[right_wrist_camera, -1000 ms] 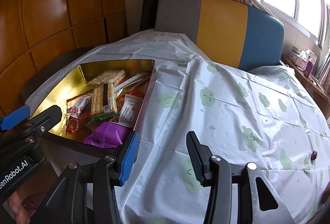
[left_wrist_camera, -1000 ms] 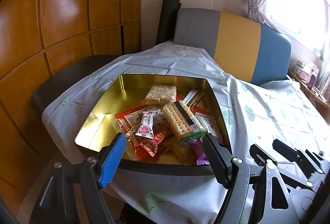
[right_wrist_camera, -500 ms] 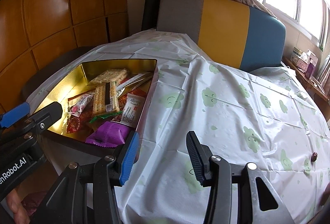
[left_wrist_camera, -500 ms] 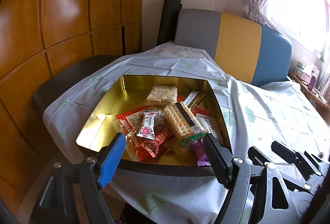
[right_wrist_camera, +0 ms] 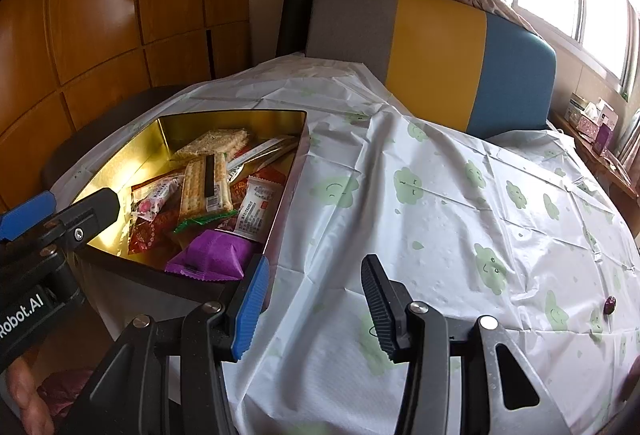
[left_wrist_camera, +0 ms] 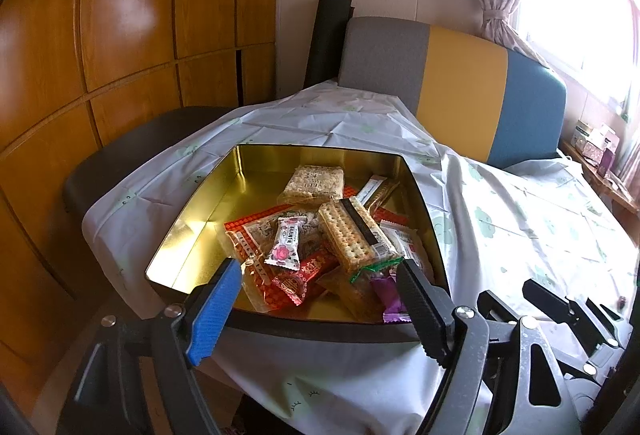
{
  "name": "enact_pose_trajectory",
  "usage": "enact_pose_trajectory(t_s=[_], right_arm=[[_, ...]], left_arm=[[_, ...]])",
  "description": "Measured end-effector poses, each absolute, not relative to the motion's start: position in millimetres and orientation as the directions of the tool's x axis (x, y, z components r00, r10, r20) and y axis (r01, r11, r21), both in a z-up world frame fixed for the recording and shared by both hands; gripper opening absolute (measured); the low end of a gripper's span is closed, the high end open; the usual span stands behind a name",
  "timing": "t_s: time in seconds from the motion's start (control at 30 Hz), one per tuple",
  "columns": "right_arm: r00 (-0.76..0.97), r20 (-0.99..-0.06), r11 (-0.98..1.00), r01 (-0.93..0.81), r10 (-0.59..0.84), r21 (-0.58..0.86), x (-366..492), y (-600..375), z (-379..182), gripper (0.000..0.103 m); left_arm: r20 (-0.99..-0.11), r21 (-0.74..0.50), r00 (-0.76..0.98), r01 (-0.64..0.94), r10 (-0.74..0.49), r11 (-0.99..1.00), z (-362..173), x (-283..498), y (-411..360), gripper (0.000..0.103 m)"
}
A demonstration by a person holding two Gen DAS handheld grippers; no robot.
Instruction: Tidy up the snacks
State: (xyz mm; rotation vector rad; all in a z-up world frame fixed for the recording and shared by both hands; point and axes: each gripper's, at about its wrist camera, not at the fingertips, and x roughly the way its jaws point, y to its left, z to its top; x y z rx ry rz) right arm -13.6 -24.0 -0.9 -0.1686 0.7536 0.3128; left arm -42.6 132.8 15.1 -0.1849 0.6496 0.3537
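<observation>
Over the clouded tablecloth (right_wrist_camera: 440,203), both the left gripper (left_wrist_camera: 320,299) and right gripper (right_wrist_camera: 312,299) hang spread and empty beside the snack-filled gold tin (left_wrist_camera: 208,203).

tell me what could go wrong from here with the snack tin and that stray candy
The gold tin sits near the table corner where the tablecloth drapes over the edge; a nudge from the open left gripper could slide it off. The snacks are piled loosely, so the cracker pack on top may shift when grabbed. The small dark candy lies far right, near the table's edge, and could roll off if the right gripper bumps it.
</observation>
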Motion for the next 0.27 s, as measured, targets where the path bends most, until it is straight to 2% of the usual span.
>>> enact_pose_trajectory(t_s=[0.27], right_arm=[[0.676, -0.703, 0.94, -0.34, 0.221, -0.032, -11.9, -27.9, -5.5, 0.049]], left_arm=[[-0.608, -0.055, 0.75, -0.366, 0.259, 0.929, 13.7, -42.5, 131.6, 0.079]])
